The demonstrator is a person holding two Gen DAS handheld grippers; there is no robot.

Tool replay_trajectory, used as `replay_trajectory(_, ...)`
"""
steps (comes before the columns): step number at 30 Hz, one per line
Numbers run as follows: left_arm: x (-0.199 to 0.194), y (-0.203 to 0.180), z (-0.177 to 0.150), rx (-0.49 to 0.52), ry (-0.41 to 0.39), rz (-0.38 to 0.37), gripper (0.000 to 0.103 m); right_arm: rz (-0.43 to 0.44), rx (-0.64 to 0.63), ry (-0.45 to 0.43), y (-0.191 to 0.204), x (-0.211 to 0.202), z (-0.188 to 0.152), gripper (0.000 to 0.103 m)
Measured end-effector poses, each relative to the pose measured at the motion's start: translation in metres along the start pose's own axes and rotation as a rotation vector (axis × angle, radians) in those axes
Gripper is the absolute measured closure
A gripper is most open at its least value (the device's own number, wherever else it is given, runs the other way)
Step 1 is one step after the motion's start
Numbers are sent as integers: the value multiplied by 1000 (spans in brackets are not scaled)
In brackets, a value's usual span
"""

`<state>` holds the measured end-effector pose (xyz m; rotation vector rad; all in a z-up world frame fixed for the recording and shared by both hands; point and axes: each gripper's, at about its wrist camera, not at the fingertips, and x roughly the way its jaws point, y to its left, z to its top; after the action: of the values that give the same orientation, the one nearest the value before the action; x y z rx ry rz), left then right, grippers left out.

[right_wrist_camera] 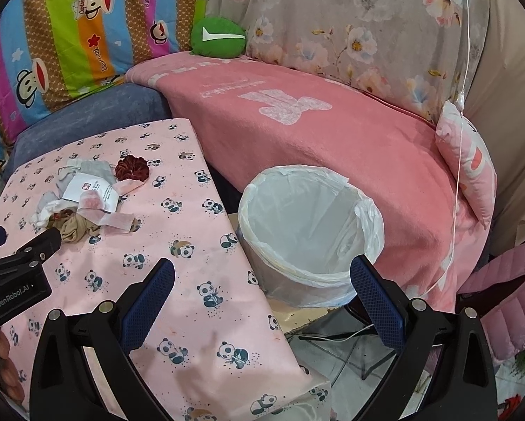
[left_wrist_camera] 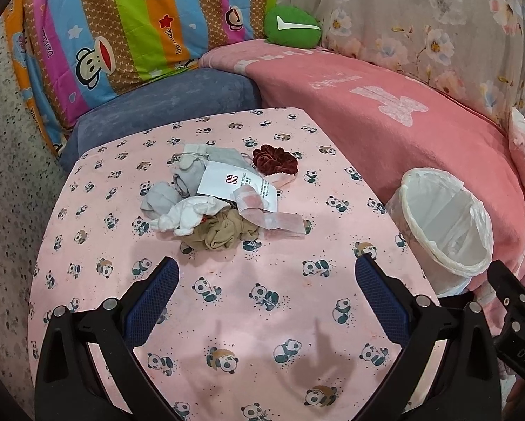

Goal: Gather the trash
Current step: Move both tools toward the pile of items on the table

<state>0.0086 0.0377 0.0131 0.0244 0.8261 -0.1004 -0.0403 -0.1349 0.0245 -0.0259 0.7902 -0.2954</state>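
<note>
A pile of trash lies on the pink panda-print table (left_wrist_camera: 227,315): a white printed paper (left_wrist_camera: 234,186), a pinkish wrapper strip (left_wrist_camera: 273,217), white cloth (left_wrist_camera: 185,219), tan cloth (left_wrist_camera: 223,233), grey cloth (left_wrist_camera: 188,172) and a dark red scrunchie (left_wrist_camera: 274,159). My left gripper (left_wrist_camera: 266,273) is open and empty, hovering short of the pile. A white-lined bin (right_wrist_camera: 308,228) stands right of the table. My right gripper (right_wrist_camera: 262,277) is open and empty, above the table edge near the bin. The pile also shows in the right wrist view (right_wrist_camera: 87,203).
A pink blanket (left_wrist_camera: 385,112) covers the sofa behind, with a green cushion (left_wrist_camera: 292,28), a striped cartoon quilt (left_wrist_camera: 104,42) and a floral cover (left_wrist_camera: 420,17). A small pink pillow (right_wrist_camera: 469,161) lies at right. The left gripper's body (right_wrist_camera: 13,266) shows at the right view's left edge.
</note>
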Motion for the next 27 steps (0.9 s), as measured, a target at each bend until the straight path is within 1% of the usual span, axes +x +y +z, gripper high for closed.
replay_trajectory(3,5,13,2,-1,-6,18,7,9,-8,-8,10,2,5,5)
replay_trajectory(7,19,42,6,-51,24,20,7,7,-31,-34,27,5,14,5)
replay_trajectory(10,30,68,7,-100,34,-8,7,27,-43,-34,41,12,20,5)
replay_trajectory(15,46,92,12,-108,17,14,7,73,-59,-24,68,29,28,5)
replay_trajectory(18,59,103,16,-120,17,-15,7,102,-56,-11,82,43,31,5)
replay_trajectory(23,81,111,23,-148,40,-71,7,144,-56,-6,103,61,35,5)
replay_trajectory(24,85,111,23,-153,48,-101,7,148,-62,-2,107,64,36,5)
replay_trajectory(26,92,111,24,-165,66,-134,7,153,-71,3,117,70,36,5)
replay_trajectory(27,95,111,25,-169,70,-148,11,158,-77,6,121,73,35,5)
